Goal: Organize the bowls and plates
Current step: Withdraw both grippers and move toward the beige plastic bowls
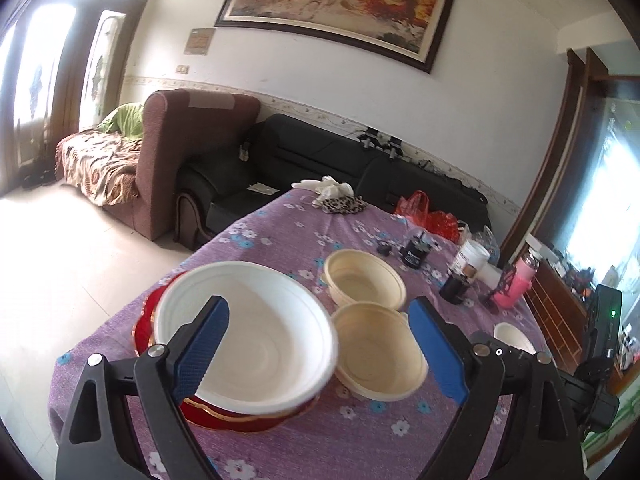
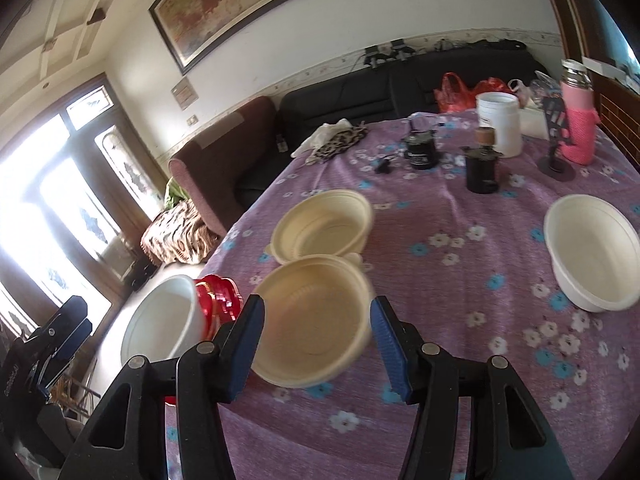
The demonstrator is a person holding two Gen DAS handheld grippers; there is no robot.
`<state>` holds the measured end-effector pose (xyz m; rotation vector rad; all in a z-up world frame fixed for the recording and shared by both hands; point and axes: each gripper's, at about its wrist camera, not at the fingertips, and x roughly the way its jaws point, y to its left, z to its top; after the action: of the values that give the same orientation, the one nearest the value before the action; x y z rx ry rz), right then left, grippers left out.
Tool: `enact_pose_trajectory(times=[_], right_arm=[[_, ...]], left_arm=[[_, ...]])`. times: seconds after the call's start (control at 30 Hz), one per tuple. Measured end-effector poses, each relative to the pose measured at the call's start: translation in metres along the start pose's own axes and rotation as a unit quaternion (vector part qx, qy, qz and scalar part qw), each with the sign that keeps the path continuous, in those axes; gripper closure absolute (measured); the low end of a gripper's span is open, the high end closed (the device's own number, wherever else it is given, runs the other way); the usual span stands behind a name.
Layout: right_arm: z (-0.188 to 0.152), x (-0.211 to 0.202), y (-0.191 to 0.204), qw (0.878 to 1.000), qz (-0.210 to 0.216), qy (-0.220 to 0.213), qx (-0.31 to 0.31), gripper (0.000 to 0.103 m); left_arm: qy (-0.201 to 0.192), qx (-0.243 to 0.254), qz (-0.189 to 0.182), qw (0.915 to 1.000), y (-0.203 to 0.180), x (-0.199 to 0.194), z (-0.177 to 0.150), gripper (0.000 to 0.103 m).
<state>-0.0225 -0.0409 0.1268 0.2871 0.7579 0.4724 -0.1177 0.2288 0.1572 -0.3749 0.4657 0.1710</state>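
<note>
A large white bowl (image 1: 248, 332) rests on a stack of red plates (image 1: 144, 320) at the table's near left edge. My left gripper (image 1: 318, 305) hovers over it, open wide, and its pads touch nothing. Two cream bowls sit side by side, one nearer (image 1: 380, 352) and one farther (image 1: 364, 280). In the right wrist view the nearer cream bowl (image 2: 312, 320) lies on the cloth between the open fingers of my right gripper (image 2: 318, 305), which do not press on it. The farther cream bowl (image 2: 324, 224) sits behind it. A second white bowl (image 2: 592, 252) stands at the right.
The table wears a purple flowered cloth (image 2: 460, 288). At its far side stand a white jar (image 2: 500, 124), two black containers (image 2: 482, 172), a pink bottle (image 2: 578, 120), a red bag (image 2: 456, 92) and a heap of cloth (image 2: 336, 140). Sofas (image 1: 320, 160) line the wall beyond.
</note>
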Motion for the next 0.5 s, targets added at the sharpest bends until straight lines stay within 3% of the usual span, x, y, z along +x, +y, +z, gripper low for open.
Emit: enact_pose_trajectory(times=[0.17, 0.5], right_arm=[[-0.006, -0.013, -0.028, 1.000, -0.011, -0.003, 0.021, 0.042], [-0.012, -0.031, -0.059, 0.999, -0.028, -0.008, 0.044, 0.041]], left_arm=[[0.013, 0.043, -0.008, 0.9990, -0.032, 0.003, -0.012, 0.011], [0.032, 0.137, 0.023, 0.9898, -0.076, 0.010, -0.035, 0.006]])
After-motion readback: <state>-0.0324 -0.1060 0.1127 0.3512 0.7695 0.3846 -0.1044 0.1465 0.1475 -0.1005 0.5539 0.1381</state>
